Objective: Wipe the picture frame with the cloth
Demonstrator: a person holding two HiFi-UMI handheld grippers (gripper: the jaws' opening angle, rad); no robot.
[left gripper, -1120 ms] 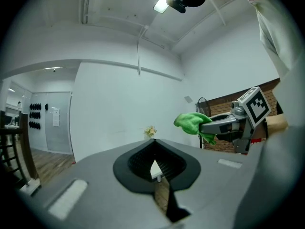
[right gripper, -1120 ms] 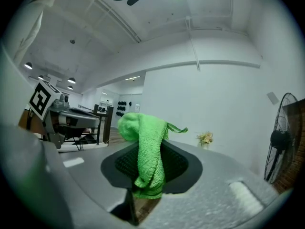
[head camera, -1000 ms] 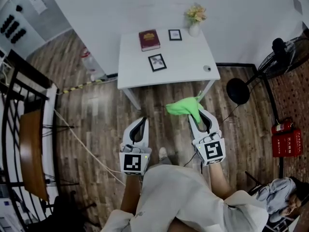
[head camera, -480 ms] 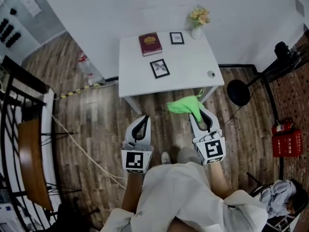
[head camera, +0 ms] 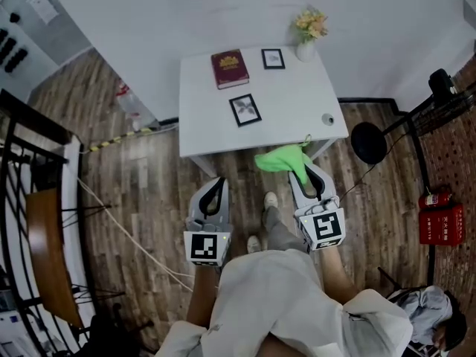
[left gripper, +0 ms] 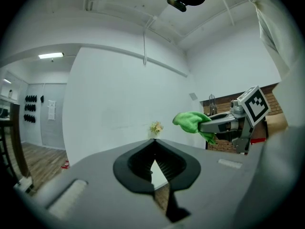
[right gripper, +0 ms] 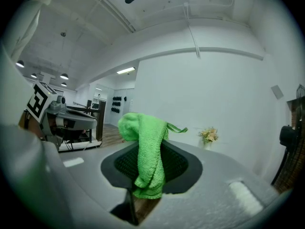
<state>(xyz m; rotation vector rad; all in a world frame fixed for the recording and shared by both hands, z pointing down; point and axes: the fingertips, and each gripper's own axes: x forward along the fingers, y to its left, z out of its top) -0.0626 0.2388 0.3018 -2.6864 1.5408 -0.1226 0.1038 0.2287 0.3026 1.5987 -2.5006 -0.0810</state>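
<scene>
Two black picture frames lie on the white table (head camera: 201, 136): one (head camera: 245, 110) near its middle, a smaller one (head camera: 273, 58) at the back. My right gripper (head camera: 303, 163) is shut on a green cloth (head camera: 281, 158), held in the air just short of the table's front edge. The cloth (right gripper: 147, 151) hangs folded out of its jaws. My left gripper (head camera: 216, 183) is shut and holds nothing, lower left of the table's front. From the left gripper view the cloth (left gripper: 190, 121) shows at the right.
A dark red book (head camera: 229, 68), a vase of flowers (head camera: 309, 30) and a small round object (head camera: 328, 119) also sit on the table. A black stand base (head camera: 368, 142) and a fan (head camera: 442, 88) are at the right, a railing (head camera: 30, 199) at the left.
I have stepped toward the table, which now lies closer to both grippers. The right gripper still holds the cloth; the left stays shut.
</scene>
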